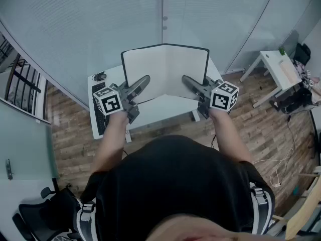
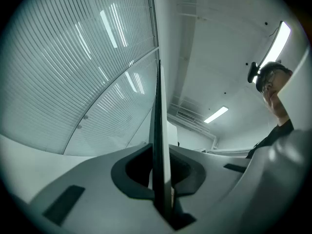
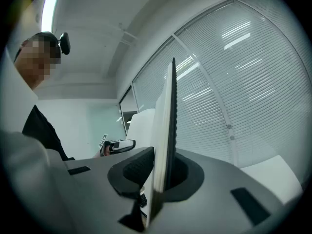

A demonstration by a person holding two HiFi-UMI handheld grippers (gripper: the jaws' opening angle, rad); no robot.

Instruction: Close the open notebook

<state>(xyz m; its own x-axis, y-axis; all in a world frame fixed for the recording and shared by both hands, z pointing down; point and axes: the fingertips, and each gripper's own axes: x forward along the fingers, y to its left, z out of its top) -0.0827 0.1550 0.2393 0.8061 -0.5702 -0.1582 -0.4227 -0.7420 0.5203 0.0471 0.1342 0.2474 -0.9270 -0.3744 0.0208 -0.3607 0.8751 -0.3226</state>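
Head view: open notebook (image 1: 165,72) held upright above white table (image 1: 165,109), pages facing wearer. Left gripper (image 1: 145,79) clamped narrow on left leaf's lower edge, right gripper (image 1: 186,79) likewise on right leaf. Open air between leaves. Blinded glass wall (image 1: 100,24) behind spine.

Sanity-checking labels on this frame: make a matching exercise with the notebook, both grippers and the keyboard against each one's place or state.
Things:
1. notebook
2. left gripper
3. right gripper
4. keyboard

Places or states:
a. lying on the white table
b. shut on the notebook's right half
c. open, held up in the air
d. shut on the notebook's left half

Pairs: 1-c; 2-d; 3-b; 4-a
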